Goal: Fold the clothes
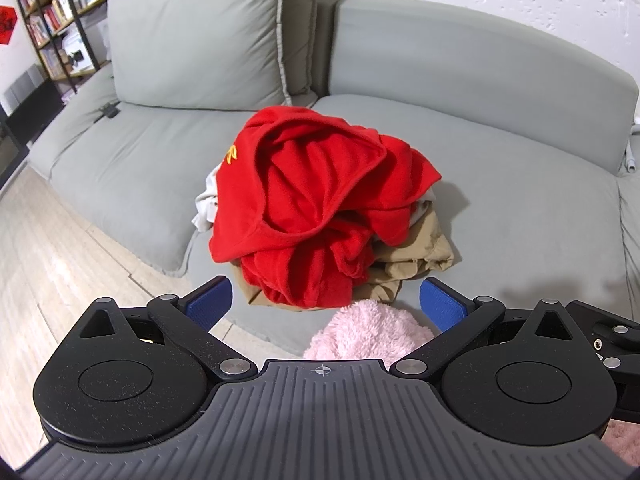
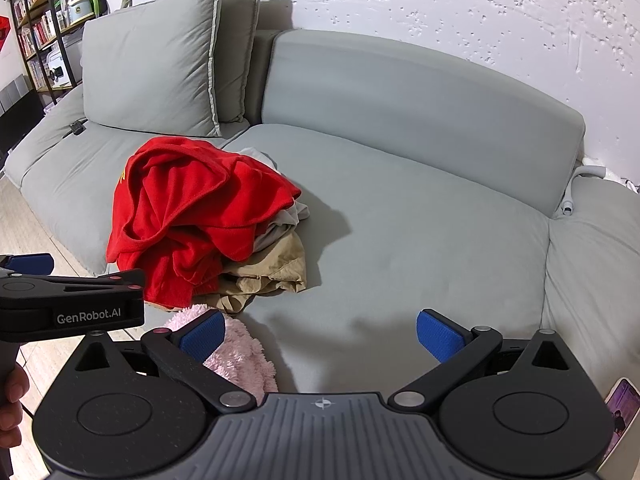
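A crumpled red garment (image 1: 316, 204) tops a heap of clothes on the grey sofa (image 1: 500, 216), with a tan garment (image 1: 412, 264) and a pale grey one (image 1: 206, 200) under it. A fluffy pink garment (image 1: 368, 332) lies at the sofa's front edge. My left gripper (image 1: 325, 300) hovers open just short of the heap, above the pink garment, holding nothing. In the right wrist view the red garment (image 2: 192, 220) and tan garment (image 2: 268, 272) sit to the left, and the pink garment (image 2: 240, 356) is by the left finger. My right gripper (image 2: 320, 336) is open over bare seat cushion.
Two loose back cushions (image 2: 152, 64) lean at the sofa's left. A bookshelf (image 1: 52, 16) stands far left beyond pale wood floor (image 1: 48, 264). The left gripper's body (image 2: 72, 300) and a hand (image 2: 12, 404) show at the right view's left edge. A phone (image 2: 620, 412) lies at lower right.
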Available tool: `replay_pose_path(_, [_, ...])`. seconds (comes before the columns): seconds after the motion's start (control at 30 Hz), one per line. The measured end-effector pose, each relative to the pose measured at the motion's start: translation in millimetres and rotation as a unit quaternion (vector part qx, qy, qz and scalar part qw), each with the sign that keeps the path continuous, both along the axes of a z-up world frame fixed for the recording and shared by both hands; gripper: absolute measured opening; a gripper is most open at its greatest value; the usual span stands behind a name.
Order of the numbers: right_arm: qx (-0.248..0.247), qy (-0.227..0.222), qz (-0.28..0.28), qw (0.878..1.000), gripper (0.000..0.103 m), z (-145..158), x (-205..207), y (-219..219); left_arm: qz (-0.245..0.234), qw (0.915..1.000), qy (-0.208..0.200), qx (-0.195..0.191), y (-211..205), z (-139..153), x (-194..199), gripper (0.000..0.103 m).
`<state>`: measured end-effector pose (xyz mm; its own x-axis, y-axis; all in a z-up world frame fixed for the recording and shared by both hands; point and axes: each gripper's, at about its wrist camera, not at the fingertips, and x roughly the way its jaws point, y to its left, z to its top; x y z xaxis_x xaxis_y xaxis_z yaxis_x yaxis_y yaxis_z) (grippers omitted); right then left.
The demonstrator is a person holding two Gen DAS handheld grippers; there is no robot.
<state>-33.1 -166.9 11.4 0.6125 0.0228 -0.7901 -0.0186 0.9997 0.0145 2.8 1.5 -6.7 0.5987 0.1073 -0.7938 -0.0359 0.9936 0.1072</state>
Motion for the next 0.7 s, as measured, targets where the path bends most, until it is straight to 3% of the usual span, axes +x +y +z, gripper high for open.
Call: replay_pose_path(0.7, [0.0, 0.003, -0.003, 1.0, 0.103, -1.5, -0.3, -1.2, -0.001, 1.0, 0.006, 0.0, -0.7, -2.6, 1.1, 0.103])
